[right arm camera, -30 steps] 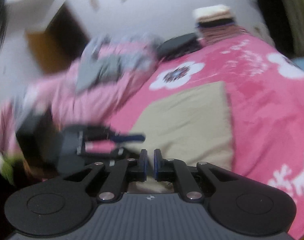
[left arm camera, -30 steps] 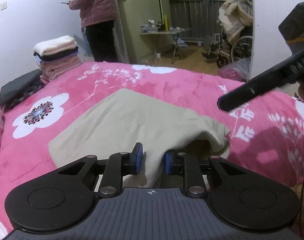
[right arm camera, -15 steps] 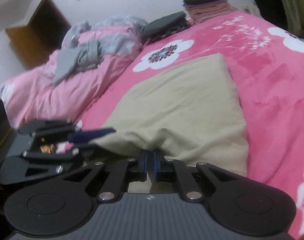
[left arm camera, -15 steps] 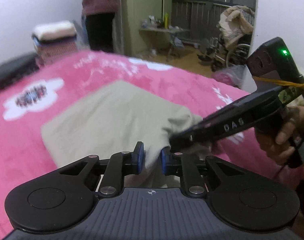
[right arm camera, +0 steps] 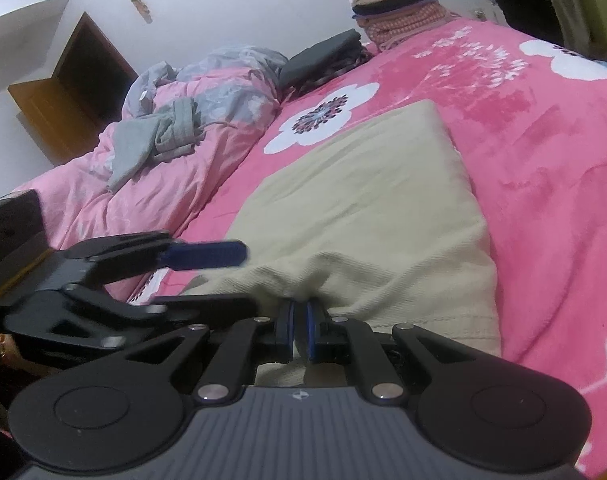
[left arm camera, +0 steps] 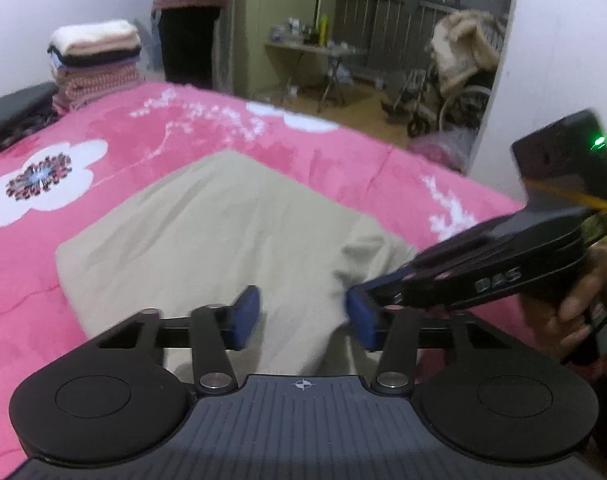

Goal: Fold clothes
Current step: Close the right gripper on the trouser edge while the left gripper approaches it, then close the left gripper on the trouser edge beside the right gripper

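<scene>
- We are holding our right gripper [right arm camera: 299, 330] pinched tight on the near edge of the beige garment [right arm camera: 367, 204], bunching the cloth between its blue pads.
- We are keeping our left gripper [left arm camera: 301, 318] spread wide, just beside the right one, with the same near edge lying loose between its fingers.
- We are working over the garment as it is lying mostly flat at the near edge of the pink flowered blanket [right arm camera: 543, 152].
- We are seeing a stack of folded clothes [left arm camera: 95, 60] sitting at the bed's far corner, well apart.
</scene>
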`<action>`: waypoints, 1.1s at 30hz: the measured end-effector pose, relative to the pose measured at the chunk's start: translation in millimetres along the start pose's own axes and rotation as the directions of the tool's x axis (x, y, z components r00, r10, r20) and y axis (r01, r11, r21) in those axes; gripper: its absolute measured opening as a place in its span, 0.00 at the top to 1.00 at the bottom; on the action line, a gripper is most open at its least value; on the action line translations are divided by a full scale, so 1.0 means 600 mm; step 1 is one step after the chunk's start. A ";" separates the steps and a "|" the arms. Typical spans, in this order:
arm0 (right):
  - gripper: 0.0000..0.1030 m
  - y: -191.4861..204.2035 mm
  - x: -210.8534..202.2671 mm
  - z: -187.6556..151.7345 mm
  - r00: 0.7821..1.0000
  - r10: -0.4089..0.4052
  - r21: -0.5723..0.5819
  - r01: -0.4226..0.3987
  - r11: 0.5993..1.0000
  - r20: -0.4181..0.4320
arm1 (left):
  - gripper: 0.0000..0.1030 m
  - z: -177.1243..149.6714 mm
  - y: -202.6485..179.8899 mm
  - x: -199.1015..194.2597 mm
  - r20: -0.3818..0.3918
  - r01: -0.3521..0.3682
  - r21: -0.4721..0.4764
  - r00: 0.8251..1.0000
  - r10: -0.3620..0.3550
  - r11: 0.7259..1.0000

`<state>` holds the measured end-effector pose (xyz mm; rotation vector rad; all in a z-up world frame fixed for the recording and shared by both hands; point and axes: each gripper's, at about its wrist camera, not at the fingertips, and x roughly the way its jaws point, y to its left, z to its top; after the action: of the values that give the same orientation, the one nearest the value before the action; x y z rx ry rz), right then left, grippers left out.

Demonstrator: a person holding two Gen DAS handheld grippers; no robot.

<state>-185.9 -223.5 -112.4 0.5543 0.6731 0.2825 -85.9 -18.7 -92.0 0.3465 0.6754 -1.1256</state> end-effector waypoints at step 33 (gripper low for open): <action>0.87 -0.020 -0.090 -0.024 0.996 0.085 0.137 -0.084 0.987 -0.001 | 0.91 -0.013 -0.046 -0.024 0.155 -0.108 0.250 0.985 0.070 0.962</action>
<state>-235.1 -250.1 -100.8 0.7150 0.6796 0.3189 -117.3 -15.5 -86.5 0.5063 0.3816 -1.1423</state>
